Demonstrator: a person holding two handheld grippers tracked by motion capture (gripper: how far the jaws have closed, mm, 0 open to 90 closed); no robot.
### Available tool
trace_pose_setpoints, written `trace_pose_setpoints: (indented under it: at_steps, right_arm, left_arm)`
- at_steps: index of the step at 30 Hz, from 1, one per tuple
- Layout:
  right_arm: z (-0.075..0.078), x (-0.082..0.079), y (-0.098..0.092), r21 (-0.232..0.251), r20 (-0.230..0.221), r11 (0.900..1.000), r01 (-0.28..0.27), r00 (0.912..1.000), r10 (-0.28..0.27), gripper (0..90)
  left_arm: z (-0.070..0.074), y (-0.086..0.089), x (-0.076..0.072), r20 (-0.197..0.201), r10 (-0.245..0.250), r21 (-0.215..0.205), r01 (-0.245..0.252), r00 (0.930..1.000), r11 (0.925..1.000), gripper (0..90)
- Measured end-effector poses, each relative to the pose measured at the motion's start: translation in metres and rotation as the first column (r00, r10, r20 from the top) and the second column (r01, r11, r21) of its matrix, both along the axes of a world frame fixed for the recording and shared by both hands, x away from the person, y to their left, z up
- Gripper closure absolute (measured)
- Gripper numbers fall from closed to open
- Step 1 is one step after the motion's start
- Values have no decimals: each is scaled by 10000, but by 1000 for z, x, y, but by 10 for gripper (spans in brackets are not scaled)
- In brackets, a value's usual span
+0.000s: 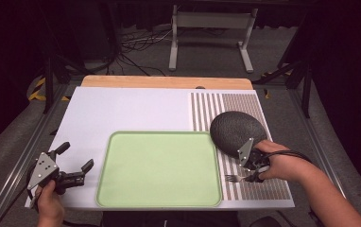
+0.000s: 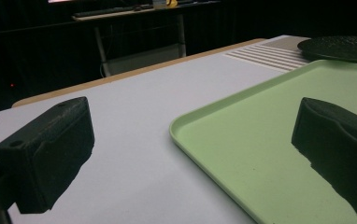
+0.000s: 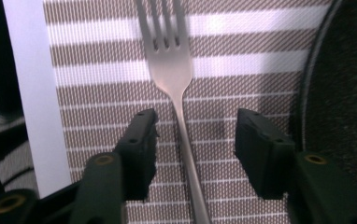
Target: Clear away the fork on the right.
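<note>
A silver fork [image 1: 233, 178] [image 3: 169, 70] lies on the striped brown placemat [image 1: 268, 189] [image 3: 92, 121] at the front right. My right gripper [image 1: 248, 178] [image 3: 196, 122] is lowered over it. Its jaws stand on either side of the fork's handle with a gap on both sides, so it is open and not touching the handle. A dark round plate [image 1: 237, 130] [image 3: 345, 93] sits on the placemat just beyond that hand. My left gripper [image 1: 77, 156] [image 2: 193, 126] rests near the front left of the white surface, open wide with nothing between its fingers.
A pale green tray [image 1: 159, 170] [image 2: 260, 140] with nothing in it lies in the middle front, between the two grippers. The white board [image 1: 122, 113] covers the table, and a wooden edge [image 1: 167, 82] shows at the back. The dark plate [image 2: 340, 46] lies past the tray's far corner.
</note>
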State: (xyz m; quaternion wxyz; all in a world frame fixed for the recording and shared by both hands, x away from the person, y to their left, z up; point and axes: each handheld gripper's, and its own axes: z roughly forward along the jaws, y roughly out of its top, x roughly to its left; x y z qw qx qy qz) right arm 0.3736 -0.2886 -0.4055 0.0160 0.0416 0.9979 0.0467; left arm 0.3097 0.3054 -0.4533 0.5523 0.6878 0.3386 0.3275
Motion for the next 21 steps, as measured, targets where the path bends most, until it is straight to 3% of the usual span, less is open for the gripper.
trace_pose_setpoints:
  at_steps: [8, 16, 21]
  right_arm:
    - [-5, 0, 3, -851, -212, 9948, -550, 9983, 534, 660]
    - [-8, -1, 5, -1248, -322, 9883, -871, 9960, 837, 804]
    - [-9, -1, 8, -1489, -288, 9822, -1148, 9933, 1117, 837]
  left_arm:
    - [0, 0, 0, -5, 11, -3, -11, 10000, 10000, 0]
    - [0, 0, 0, -19, 11, 11, -11, 10000, 10000, 0]
    - [0, 0, 0, -18, 2, 10, -2, 10000, 10000, 0]
